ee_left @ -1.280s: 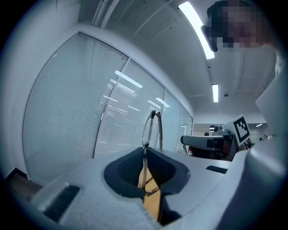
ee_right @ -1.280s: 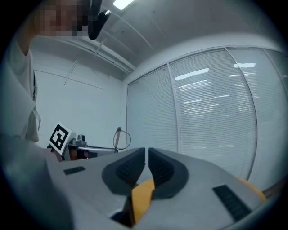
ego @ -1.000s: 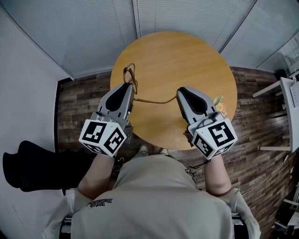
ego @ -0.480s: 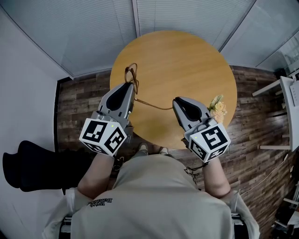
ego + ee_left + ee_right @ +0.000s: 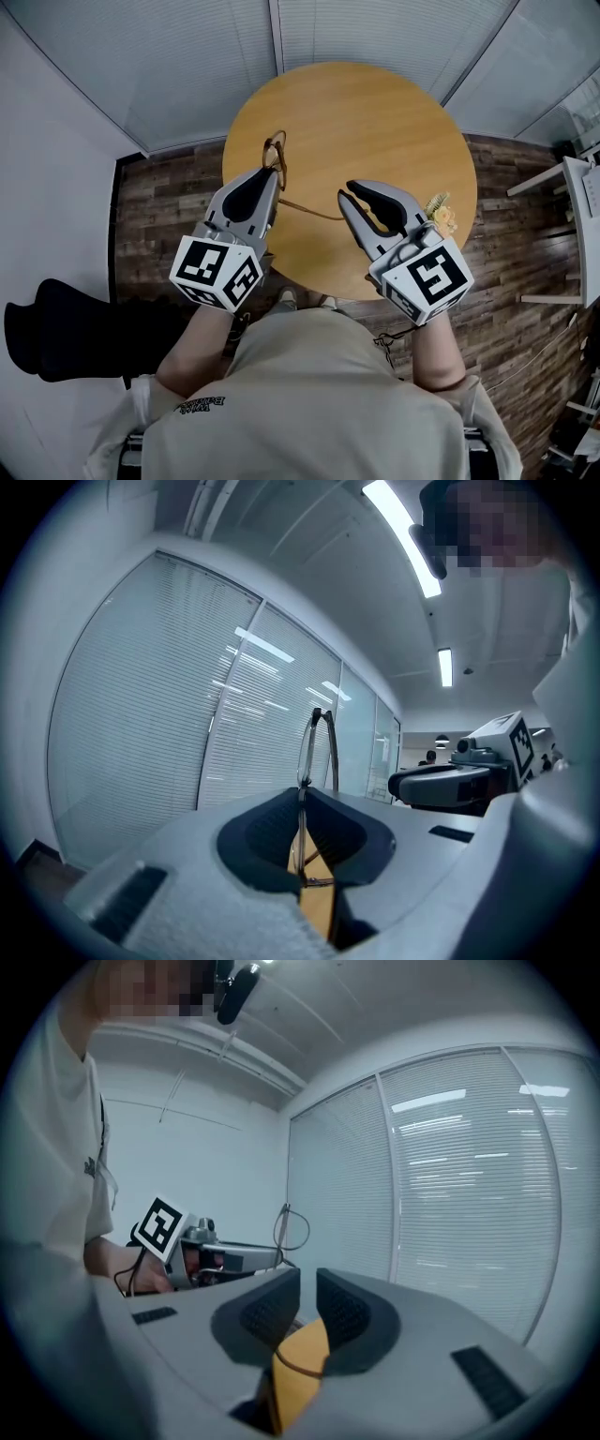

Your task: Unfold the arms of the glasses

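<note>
my left gripper [image 5: 271, 175]: pinched shut on the glasses [image 5: 276, 150], above the round table [image 5: 375, 112] near edge | my right gripper [image 5: 349, 192]: jaws parted; holding nothing; above that same edge

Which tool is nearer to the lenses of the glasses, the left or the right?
Left. The left tool grips the glasses by the frame, lenses just past its tips. The right tool stands open farther off, at the far end of one extended arm.
</note>
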Tool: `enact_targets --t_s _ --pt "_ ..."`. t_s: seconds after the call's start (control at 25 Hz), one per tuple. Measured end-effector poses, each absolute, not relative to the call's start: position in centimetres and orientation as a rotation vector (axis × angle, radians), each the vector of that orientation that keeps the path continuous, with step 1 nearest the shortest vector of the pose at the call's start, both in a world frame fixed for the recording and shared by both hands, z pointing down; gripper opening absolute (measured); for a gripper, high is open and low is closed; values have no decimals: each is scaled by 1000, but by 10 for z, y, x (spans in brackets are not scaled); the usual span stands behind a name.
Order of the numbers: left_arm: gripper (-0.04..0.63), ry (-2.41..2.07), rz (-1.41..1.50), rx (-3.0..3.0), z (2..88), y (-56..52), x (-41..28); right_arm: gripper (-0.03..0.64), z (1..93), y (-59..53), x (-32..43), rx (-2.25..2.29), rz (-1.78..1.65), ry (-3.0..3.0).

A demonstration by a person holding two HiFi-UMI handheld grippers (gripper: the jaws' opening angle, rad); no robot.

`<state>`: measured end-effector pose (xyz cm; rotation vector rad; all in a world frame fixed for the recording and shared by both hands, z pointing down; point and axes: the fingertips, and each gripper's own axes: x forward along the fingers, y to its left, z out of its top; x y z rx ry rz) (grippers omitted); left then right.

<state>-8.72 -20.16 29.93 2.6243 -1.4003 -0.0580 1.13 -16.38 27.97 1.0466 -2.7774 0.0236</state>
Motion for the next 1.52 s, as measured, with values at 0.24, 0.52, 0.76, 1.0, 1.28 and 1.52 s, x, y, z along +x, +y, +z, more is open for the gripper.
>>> enact_targets --t_s 0.24,0.52,0.76,1.0,1.28,1.52 --pt "38 -1370 -44 2648 295 -198 -73 38 279 -165 -13 894 4 -2776" --pt "38 -1361 -1 2666 300 -196 -72 109 313 -161 -45 669 39 -2632" --pt "38 -1346 16 2663 307 -195 -68 112 339 -165 -53 632 25 -2530" --pt "38 -1314 27 2667 314 -193 -61 109 352 -167 -60 602 26 -2494" --pt "38 -1300 32 2670 317 -193 -56 44 355 -170 -59 602 26 -2500" --pt "38 -1299 22 2698 310 -193 -54 40 347 -168 -53 640 -1 -2499"
